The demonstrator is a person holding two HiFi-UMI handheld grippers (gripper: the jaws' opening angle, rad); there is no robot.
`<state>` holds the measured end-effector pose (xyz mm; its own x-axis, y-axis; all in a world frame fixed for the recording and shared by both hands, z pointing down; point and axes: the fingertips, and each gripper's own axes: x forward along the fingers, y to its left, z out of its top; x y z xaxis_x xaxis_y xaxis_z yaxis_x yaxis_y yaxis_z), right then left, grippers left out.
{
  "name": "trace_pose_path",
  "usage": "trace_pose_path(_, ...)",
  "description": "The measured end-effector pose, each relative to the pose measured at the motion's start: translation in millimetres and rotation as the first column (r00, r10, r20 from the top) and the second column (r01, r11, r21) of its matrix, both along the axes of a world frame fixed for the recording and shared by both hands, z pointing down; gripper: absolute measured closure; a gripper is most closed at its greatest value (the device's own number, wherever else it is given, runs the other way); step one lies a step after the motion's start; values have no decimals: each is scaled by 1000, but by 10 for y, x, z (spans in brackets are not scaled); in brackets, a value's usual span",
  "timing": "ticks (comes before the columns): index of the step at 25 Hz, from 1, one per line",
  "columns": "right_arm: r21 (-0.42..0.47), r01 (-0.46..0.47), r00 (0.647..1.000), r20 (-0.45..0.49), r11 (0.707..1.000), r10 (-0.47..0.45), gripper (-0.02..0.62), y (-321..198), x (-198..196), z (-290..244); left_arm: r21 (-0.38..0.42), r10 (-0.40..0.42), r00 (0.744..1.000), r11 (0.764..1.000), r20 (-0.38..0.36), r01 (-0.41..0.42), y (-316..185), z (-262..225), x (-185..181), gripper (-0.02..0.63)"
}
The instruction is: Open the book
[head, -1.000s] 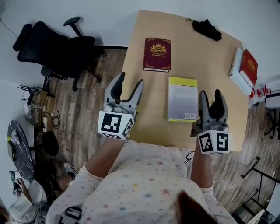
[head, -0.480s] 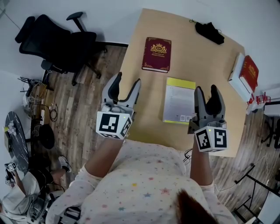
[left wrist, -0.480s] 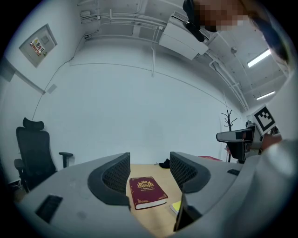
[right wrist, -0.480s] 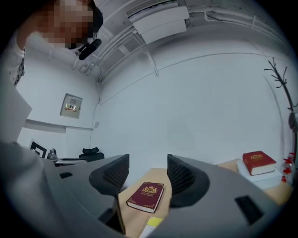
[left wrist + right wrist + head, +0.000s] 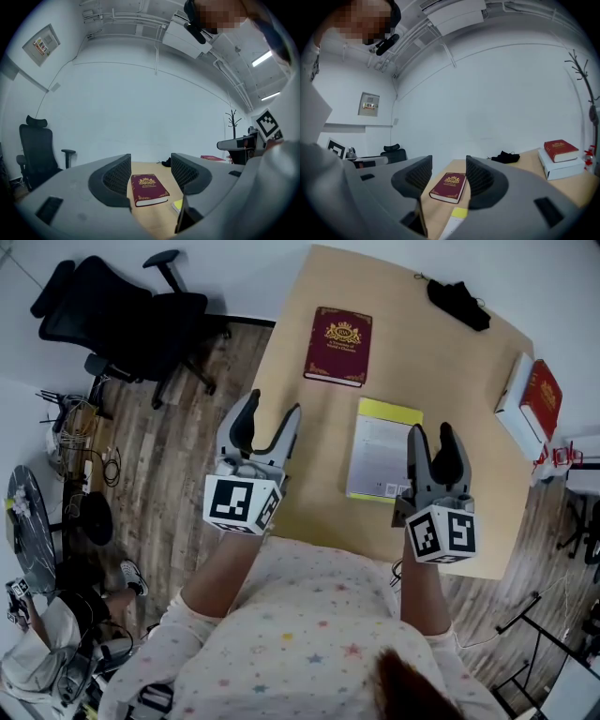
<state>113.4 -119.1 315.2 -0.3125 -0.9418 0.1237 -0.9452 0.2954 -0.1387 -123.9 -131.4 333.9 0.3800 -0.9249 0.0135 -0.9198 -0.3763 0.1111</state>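
A person stands at a light wooden table [image 5: 441, 371], a gripper in each hand, both with jaws spread wide and holding nothing. Two closed books lie flat ahead: a thin yellow-edged book [image 5: 380, 451] between the left gripper [image 5: 272, 409] and the right gripper [image 5: 429, 432], just beside the right one's tips, and a maroon hardback [image 5: 338, 346] farther off; which is meant is unclear. The thin book looks light with a bendy cover, the hardback stiff and heavier, and either is probably best caught at the cover's free long edge while the other gripper steadies it
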Motion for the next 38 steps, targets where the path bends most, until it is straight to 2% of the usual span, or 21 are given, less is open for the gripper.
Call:
trace_pose_path(6, -94, 13, 1000, 9, 995, -13, 388, -101, -120, 498, -7, -8, 1000, 1000, 14, 8, 3, 216, -19, 364)
trace_pose_path(10, -165, 22, 1000, -1, 986, -22, 396, -148, -233, 866, -39, -16, 1000, 999, 19, 17, 26, 374, -57, 364)
trace_pose_path(18, -297, 15, 995, -90, 955, -44, 405, -209, -426, 1658, -70, -11, 1000, 997, 21, 12, 20, 554, -128, 364)
trace_pose_path(24, -363, -27, 985, -167, 931, -36, 405, -228, -495, 2096, -93, -5, 1000, 996, 14, 6, 0, 675, -151, 364)
trace_pose_path(34, -454, -65, 965, -255, 888, -60, 405, -156, -554, 2565, -118, 10, 1000, 993, 15, -8, -4, 793, -174, 365)
trace_pose_path(38, -486, -98, 945, -318, 868, -71, 407, -150, -561, 2701, -123, 8, 1000, 992, 16, -6, -24, 814, -197, 365)
